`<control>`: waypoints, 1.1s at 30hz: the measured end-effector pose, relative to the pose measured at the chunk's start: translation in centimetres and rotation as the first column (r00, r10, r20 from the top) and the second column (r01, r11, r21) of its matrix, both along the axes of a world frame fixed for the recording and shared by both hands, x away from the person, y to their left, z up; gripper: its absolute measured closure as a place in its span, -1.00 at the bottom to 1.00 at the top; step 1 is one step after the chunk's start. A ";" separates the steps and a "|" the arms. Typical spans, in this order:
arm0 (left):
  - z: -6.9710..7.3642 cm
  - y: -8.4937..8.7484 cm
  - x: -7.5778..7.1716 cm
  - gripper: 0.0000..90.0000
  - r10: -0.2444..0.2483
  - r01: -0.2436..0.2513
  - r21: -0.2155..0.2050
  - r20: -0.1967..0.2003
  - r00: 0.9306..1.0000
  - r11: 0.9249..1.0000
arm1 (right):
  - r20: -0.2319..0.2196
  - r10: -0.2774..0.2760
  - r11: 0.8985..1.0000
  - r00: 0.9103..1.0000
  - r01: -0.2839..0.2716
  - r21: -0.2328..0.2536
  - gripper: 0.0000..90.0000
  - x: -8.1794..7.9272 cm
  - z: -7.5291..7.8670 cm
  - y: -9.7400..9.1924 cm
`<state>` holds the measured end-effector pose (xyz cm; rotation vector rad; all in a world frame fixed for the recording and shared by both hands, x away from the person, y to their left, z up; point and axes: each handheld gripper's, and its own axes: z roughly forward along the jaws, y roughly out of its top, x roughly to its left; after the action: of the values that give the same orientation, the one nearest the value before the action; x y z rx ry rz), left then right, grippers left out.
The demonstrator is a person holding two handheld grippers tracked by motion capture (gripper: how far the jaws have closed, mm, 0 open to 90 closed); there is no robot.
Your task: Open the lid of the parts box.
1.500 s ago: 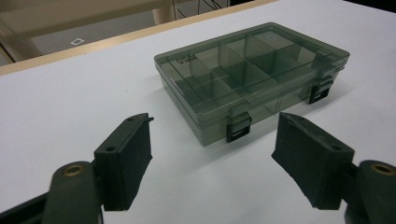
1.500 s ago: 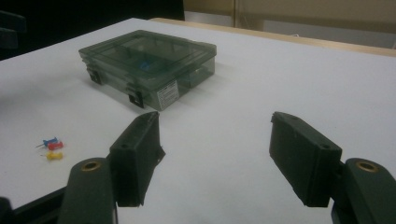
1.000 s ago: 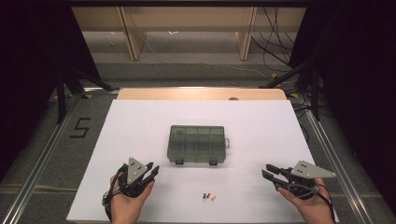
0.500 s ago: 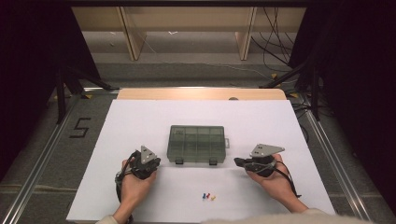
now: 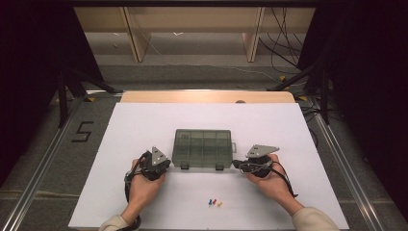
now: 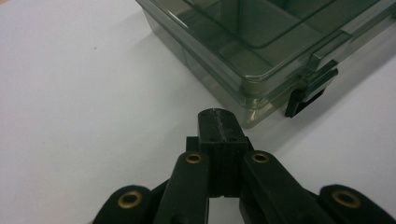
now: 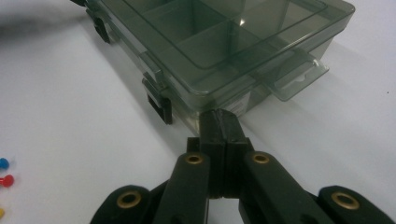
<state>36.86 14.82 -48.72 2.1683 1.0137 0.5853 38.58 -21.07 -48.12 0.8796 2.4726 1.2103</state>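
I hold both tools clenched with nothing between the jaws: my left gripper (image 5: 166, 166) sits at the near left corner of the closed compartment box (image 5: 203, 147), my right gripper (image 5: 238, 165) at its near right corner. The box lies mid-sheet, both front latches (image 7: 158, 103) fastened. I judge the closed tips are placed there as blunt pushers, bracing the box from both ends before the latches are worked; the pushpins (image 5: 214, 202) wait nearer me.
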 end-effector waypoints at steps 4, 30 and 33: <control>0.3 -0.1 0.0 1.00 -0.011 0.011 0.004 0.005 1.000 1.000 | 0.001 -0.001 1.000 1.000 0.001 0.020 1.00 0.1 0.2 0.0; 4.7 -1.3 2.1 0.71 0.096 -0.073 -0.114 0.208 0.974 0.991 | 0.318 -0.116 0.990 0.941 0.135 -0.038 0.34 0.7 4.5 1.8; 5.3 -1.4 2.7 0.62 0.064 -0.046 -0.077 0.255 0.965 0.996 | 0.337 -0.117 0.990 0.934 0.137 -0.035 0.37 1.1 4.9 2.1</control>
<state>39.57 13.41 -43.44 1.9469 0.9407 0.8219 39.72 -18.97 -43.27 0.7362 2.1358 1.1312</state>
